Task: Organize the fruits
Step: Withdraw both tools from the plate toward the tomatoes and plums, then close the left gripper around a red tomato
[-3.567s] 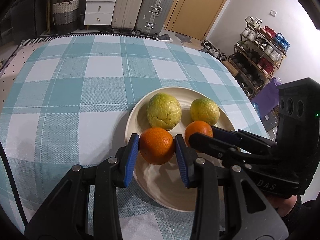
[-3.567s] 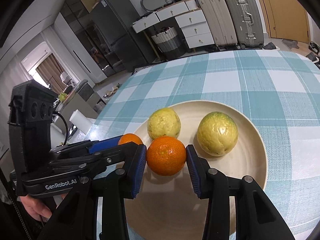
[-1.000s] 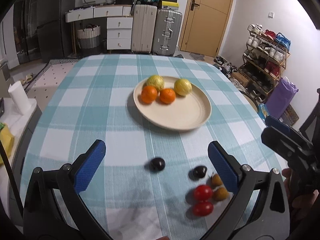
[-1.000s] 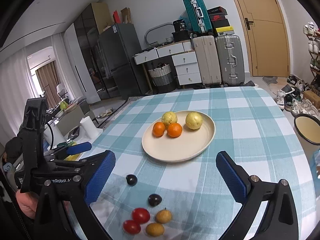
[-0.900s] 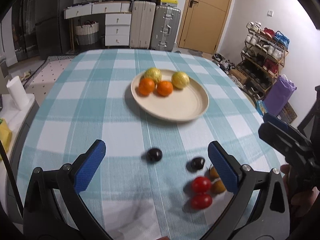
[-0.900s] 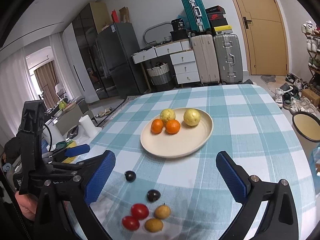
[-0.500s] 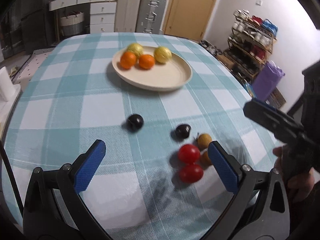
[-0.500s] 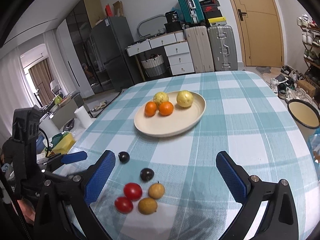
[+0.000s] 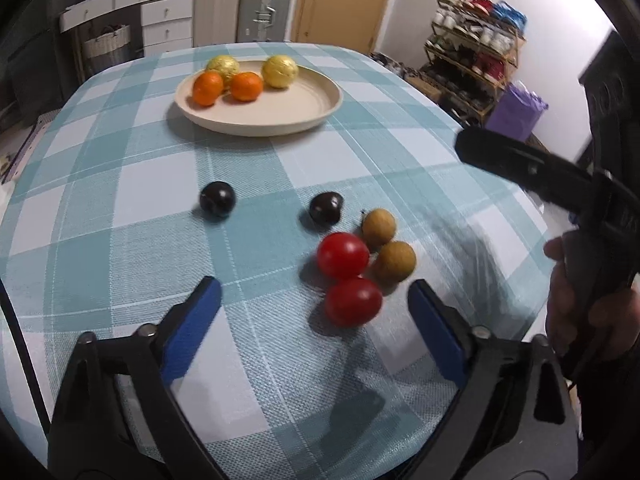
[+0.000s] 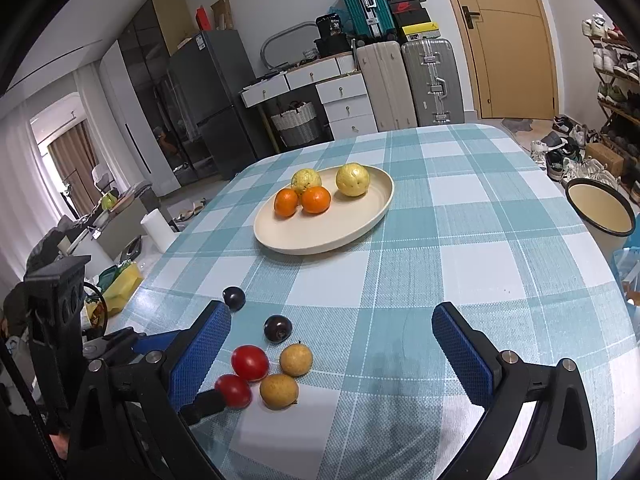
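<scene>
A cream plate [image 9: 304,112] [image 10: 320,236] on the checked tablecloth holds two oranges [image 9: 208,88] [image 10: 316,199] and two yellow-green fruits [image 9: 279,71] [image 10: 352,179]. Near the front lie two red tomatoes [image 9: 353,302] [image 10: 250,362], two brown fruits [image 9: 394,261] [image 10: 296,359] and two dark plums [image 9: 217,199] [image 10: 277,328]. My left gripper [image 9: 314,332] is open and empty just short of the tomatoes. My right gripper [image 10: 330,350] is open and empty, right of the small fruits.
The table edge [image 9: 520,200] falls off at the right. A bowl [image 10: 600,208] stands on the floor beyond it. Suitcases [image 10: 428,80], drawers and a shoe rack [image 9: 476,40] stand behind the table.
Both grippers have let go of the oranges on the plate, opened wide and drawn back to the table's near side. The left one now sits lower, close to the tomatoes.
</scene>
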